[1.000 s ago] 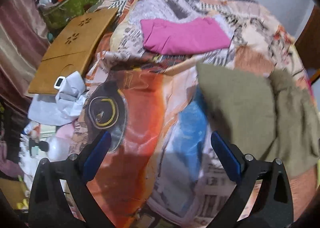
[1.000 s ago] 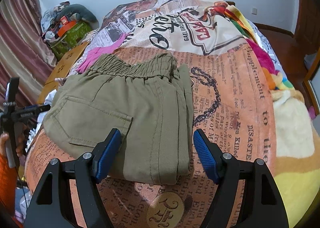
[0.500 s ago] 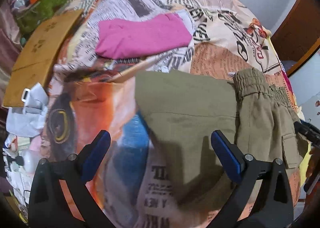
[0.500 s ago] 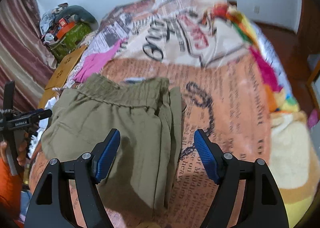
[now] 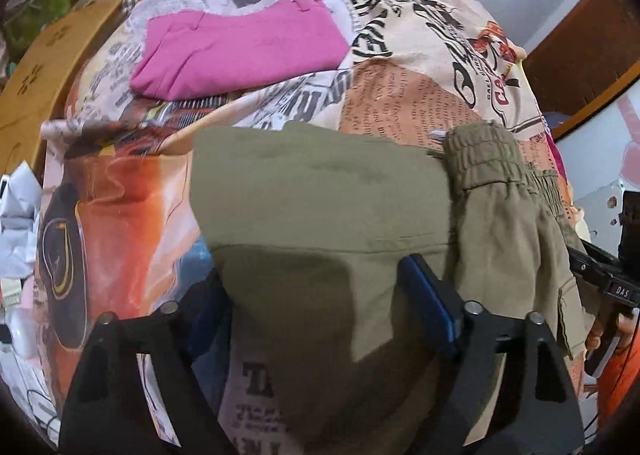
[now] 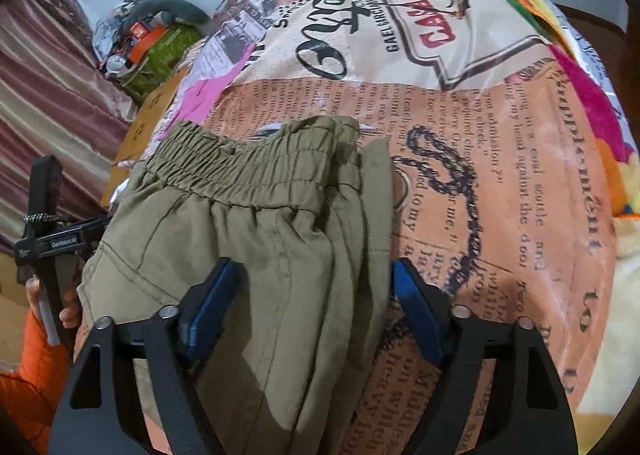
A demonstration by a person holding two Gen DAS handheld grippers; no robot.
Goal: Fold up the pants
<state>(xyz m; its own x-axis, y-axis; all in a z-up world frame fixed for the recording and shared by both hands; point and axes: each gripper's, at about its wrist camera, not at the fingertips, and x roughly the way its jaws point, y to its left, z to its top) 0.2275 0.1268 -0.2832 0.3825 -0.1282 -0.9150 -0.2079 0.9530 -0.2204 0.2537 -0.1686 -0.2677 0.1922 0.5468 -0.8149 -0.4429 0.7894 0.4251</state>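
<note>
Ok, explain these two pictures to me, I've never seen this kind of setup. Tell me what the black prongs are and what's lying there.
No robot here: a person holds a two-finger gripper in each hand, with a fisheye camera on each looking along its fingers. One picture comes from the left gripper, the other from the right gripper. The black prongs with blue pads are those fingers. Both are open, straddling the folded olive pants on a bed covered by a newspaper-print blanket; neither is clamped on the cloth. Farther back lies a folded pink garment. A wooden board sits at the bed's left side.
</note>
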